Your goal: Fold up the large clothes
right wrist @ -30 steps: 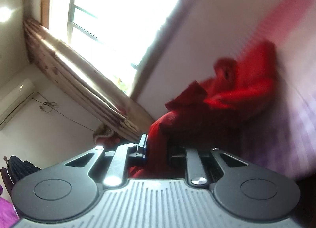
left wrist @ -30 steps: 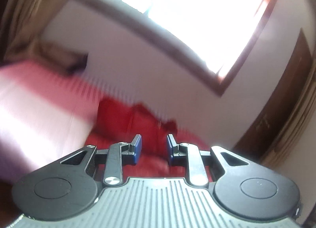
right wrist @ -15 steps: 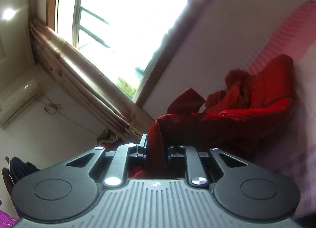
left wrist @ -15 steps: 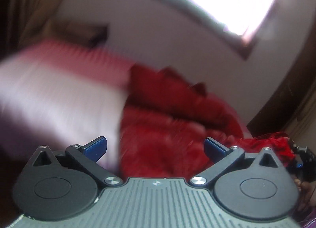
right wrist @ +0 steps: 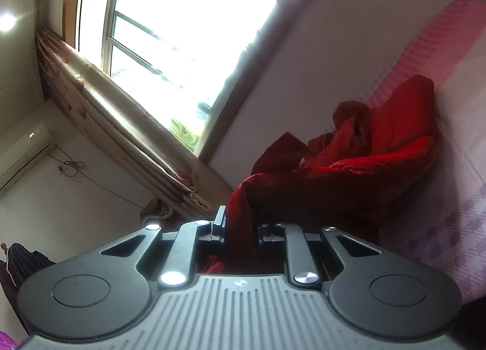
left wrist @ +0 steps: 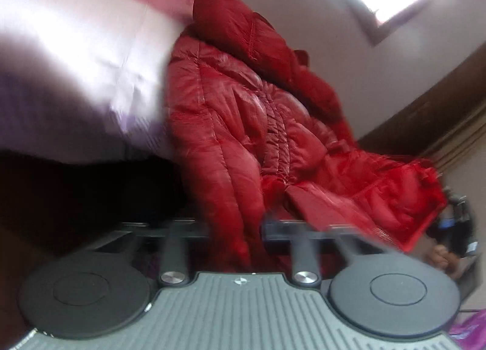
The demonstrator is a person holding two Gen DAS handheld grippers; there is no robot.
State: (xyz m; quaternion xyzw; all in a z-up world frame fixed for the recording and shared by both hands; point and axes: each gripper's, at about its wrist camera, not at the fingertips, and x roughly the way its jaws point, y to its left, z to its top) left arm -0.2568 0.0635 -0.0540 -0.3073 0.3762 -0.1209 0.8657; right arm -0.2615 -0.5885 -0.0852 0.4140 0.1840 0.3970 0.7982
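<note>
"Where was the coat?"

"The red padded coat lay spread on the bed, its sheet pink and purple, up against the wall under the window. One edge was lifted off to the side."

"And the tools?"

"The right gripper was closed on a fold of that coat. The left gripper sat around the hem, fabric between its fingers, but blur hid whether it had pinched it."
</note>
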